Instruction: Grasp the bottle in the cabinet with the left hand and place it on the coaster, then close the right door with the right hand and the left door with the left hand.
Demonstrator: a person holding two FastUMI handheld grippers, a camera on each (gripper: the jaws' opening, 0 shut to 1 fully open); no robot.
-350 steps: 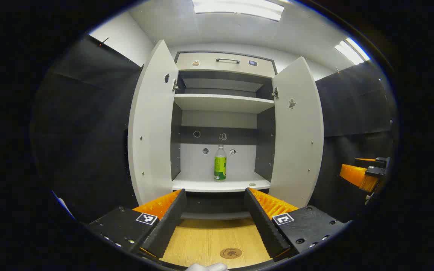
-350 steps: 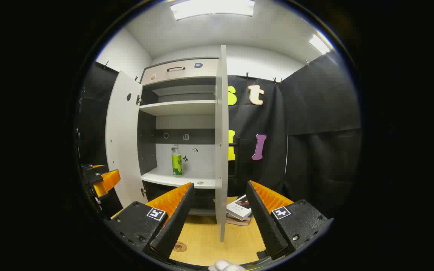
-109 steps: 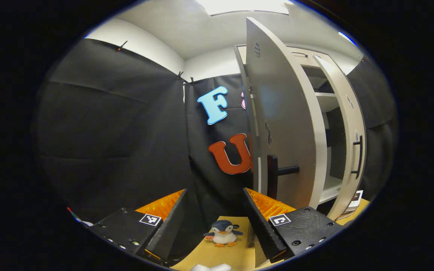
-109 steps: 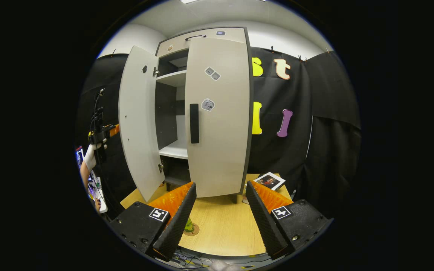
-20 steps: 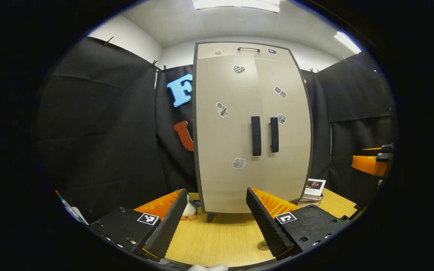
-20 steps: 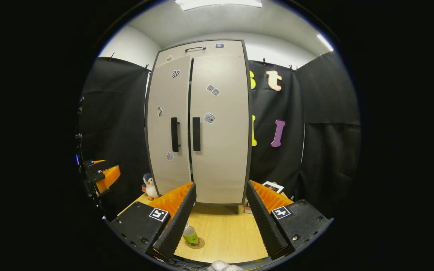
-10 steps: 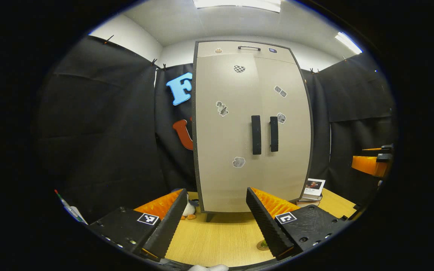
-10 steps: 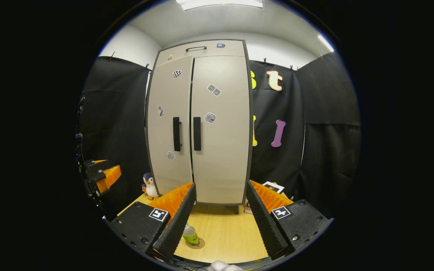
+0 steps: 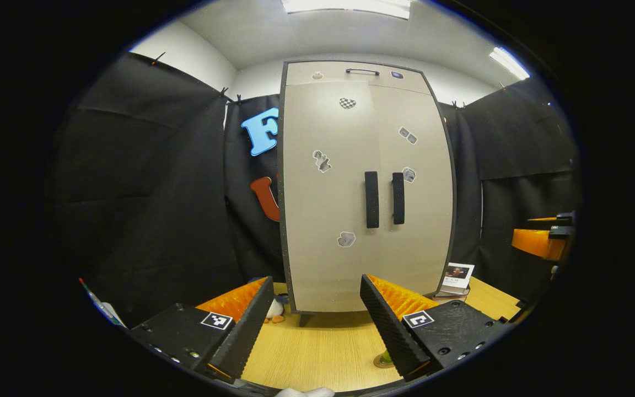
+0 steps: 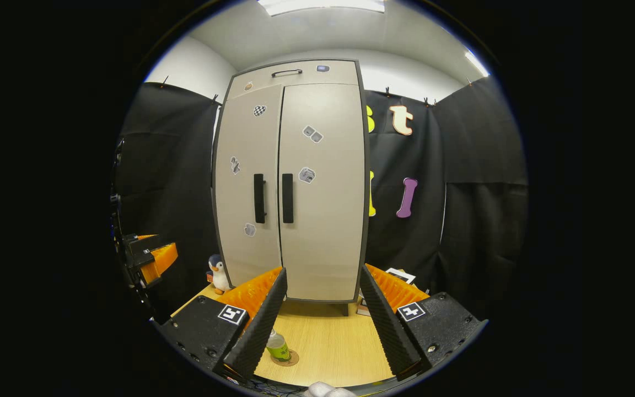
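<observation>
Your left gripper (image 9: 313, 309) hangs with its ribbed fingers spread apart and nothing between them, held back from the cabinet (image 9: 364, 187) over the wooden table (image 9: 317, 353). Your right gripper (image 10: 320, 300) is the same: fingers wide, empty, also clear of the cabinet front.

Bottle (image 10: 278, 345) stands upright on the coaster (image 10: 287, 357) near the table's front edge, partly behind your right gripper's left finger. Left door (image 10: 247, 182) and right door (image 10: 323, 182) both lie flush, handles side by side, a thin seam between them. Judgement: all three steps look done.

Handling note, should you need to reposition: the bottle reads as a thin plastic one with a glossy label sleeve, likely light and slippery, and the wall would dent under a hard squeeze. Take it at mid-body across the label, moderate pressure (not the cap; too narrow for these pads).

View differences: the right gripper view gives the bottle's cap, label and coaster rim; in the left gripper view that spot is mostly hidden behind your right-hand finger, a sliver of coaster (image 9: 379, 361) showing. The right gripper view shows the whole toy penguin (image 10: 219, 274) at the table's left edge beside the cabinet. The left gripper view shows the book stack (image 9: 457, 277) more plainly.
</observation>
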